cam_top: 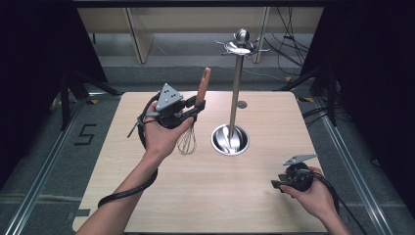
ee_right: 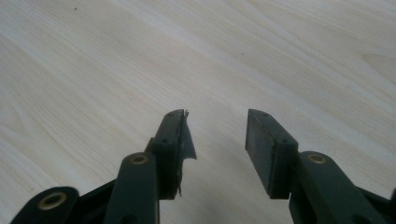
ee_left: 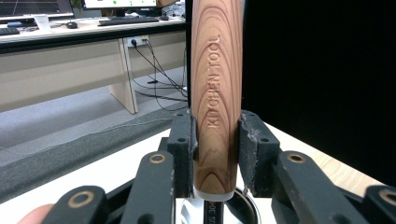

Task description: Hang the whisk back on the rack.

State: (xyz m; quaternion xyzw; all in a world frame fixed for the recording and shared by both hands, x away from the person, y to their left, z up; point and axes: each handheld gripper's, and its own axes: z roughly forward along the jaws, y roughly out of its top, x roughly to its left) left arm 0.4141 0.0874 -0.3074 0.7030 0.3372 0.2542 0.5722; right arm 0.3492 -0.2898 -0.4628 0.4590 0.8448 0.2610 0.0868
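Left gripper [cam_top: 199, 105] clamped on the whisk [cam_top: 195, 115] low on its wooden handle, wires hanging, left of the hook stand [cam_top: 235, 88]. To hang it (probable aim), keep the handle upright nearing the top hooks. Right gripper [cam_top: 275, 183] jaws apart, low over the bench [cam_top: 205, 196], nearer the person than the stand.

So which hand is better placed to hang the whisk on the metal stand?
Probably the left. The left claw is shut on the whisk, held up beside the stand. The right claw is open, holding nothing, low over the table.
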